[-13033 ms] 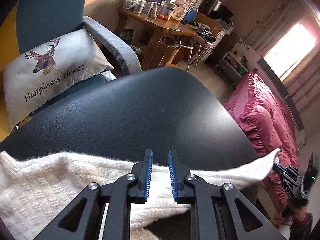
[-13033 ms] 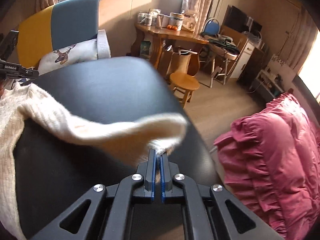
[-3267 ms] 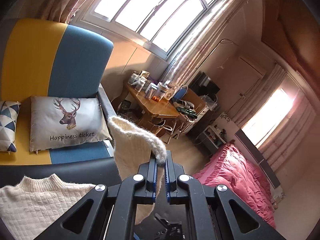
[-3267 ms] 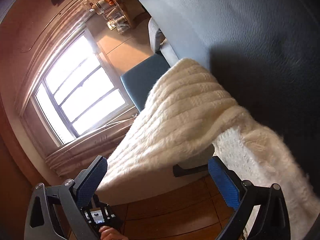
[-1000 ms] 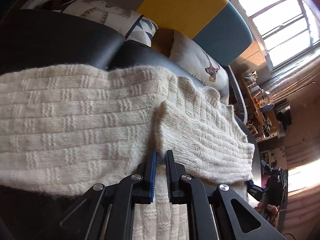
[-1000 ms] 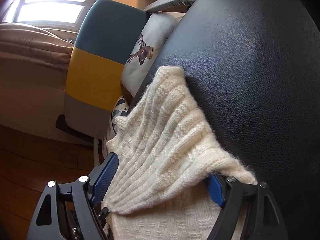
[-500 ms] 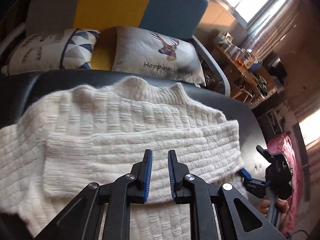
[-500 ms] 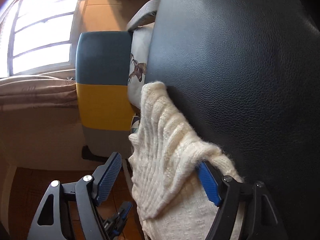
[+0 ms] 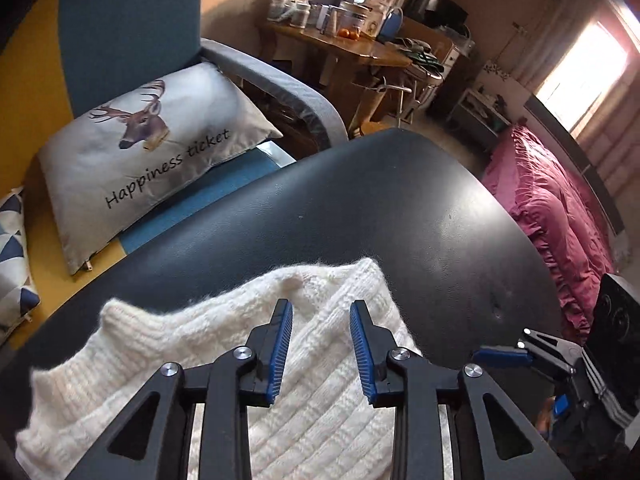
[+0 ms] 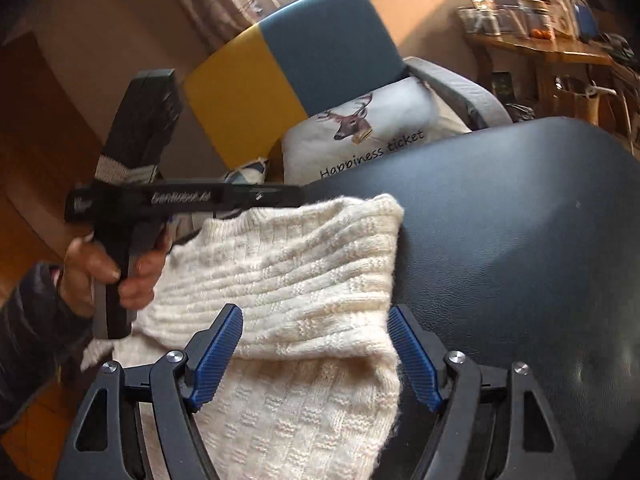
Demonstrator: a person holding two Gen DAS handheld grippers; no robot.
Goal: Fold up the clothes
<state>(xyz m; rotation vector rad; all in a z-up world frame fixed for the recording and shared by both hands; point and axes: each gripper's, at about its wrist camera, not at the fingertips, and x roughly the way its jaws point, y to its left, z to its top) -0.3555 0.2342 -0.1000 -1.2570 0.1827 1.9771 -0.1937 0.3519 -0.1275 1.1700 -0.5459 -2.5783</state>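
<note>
Left claw: released, hovering over my sweater's collar end.
Right claw: spread wide, straddling the folded edge.
Sweater: on table, long axis running away from me, right claw nearer.

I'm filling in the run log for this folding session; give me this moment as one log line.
task: fold clothes | sweater: partly folded on black table | left gripper: open, above sweater | right gripper: open, over folded edge
</note>
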